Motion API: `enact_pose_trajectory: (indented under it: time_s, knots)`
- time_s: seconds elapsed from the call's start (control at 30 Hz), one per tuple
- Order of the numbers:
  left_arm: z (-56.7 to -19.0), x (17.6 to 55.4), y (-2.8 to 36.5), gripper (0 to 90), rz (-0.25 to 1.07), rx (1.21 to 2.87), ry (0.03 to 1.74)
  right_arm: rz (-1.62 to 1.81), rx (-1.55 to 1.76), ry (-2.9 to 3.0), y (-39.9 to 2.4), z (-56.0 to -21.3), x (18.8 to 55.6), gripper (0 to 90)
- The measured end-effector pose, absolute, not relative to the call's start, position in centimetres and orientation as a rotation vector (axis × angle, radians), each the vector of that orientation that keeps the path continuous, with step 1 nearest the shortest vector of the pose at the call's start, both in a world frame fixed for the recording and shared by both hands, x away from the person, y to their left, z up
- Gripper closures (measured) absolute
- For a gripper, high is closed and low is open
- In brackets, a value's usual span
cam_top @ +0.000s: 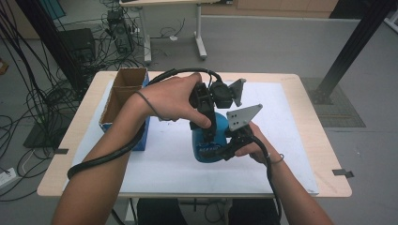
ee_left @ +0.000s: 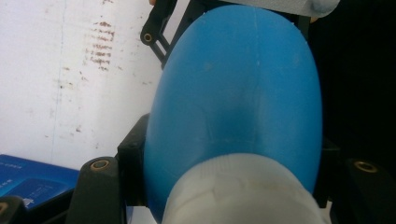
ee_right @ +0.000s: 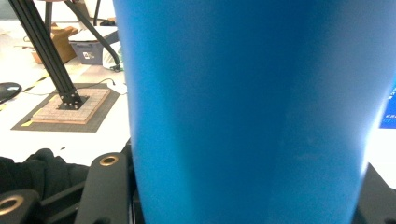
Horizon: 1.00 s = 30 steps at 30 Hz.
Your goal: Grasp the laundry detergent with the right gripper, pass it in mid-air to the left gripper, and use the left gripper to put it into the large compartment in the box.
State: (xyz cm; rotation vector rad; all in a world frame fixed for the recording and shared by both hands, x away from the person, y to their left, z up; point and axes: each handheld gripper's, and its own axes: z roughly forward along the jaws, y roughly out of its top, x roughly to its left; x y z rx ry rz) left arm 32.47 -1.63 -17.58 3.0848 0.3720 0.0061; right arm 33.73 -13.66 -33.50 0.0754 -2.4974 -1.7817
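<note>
The surface [cam_top: 300, 140], covered by a white sheet, is carrying everything, and places here are given from the blue bottle [cam_top: 209, 143] standing near its middle. The bottle is sitting upright, its long axis running vertically, its white cap [ee_left: 243, 191] pointing up. Well to the bottle's left, an open cardboard box [cam_top: 123, 96] with a blue side is resting on the surface.

The left claw [cam_top: 206, 110] is reaching down over the top of the bottle and is clamping on its neck, just under the cap. The right claw [cam_top: 230, 145] is coming in level from the bottle's right and is clamping on the body low down.

The left gripper view is looking down along the bottle's rounded shoulder [ee_left: 238, 93], showing the cap and brown smudges [ee_left: 100, 46] on the white sheet. The right gripper view is looking sideways at the bottle's smooth wall [ee_right: 247, 112], with a black frame leg [ee_right: 44, 51] on a floor mat [ee_right: 70, 112] beyond
</note>
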Motion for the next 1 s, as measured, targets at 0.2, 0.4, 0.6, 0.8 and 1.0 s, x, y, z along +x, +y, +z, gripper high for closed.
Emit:
enact_pose_trajectory:
  time_s: [0.2,0.4,0.6,0.8,1.0]
  knots:
    - [-17.51,32.50,-1.68,36.9,0.005,3.085,0.373,-1.789,0.076,-2.494,-13.69,-33.49,33.74,41.7]
    - [-17.57,32.53,-1.64,36.9,0.003,3.085,0.375,-1.783,0.074,-2.496,-13.69,-33.52,33.78,41.7]
    - [-17.61,32.58,-1.62,36.8,-0.003,3.086,0.380,-1.781,0.074,-2.493,-13.65,-33.56,33.78,41.7]
    - [-17.59,32.65,-1.60,36.8,-0.005,3.084,0.377,-1.782,0.070,-2.492,-13.64,-33.58,33.81,41.7]
    - [-17.55,32.64,-1.64,36.8,0.000,3.079,0.376,-1.791,0.073,-2.488,-13.67,-33.57,33.86,41.7]
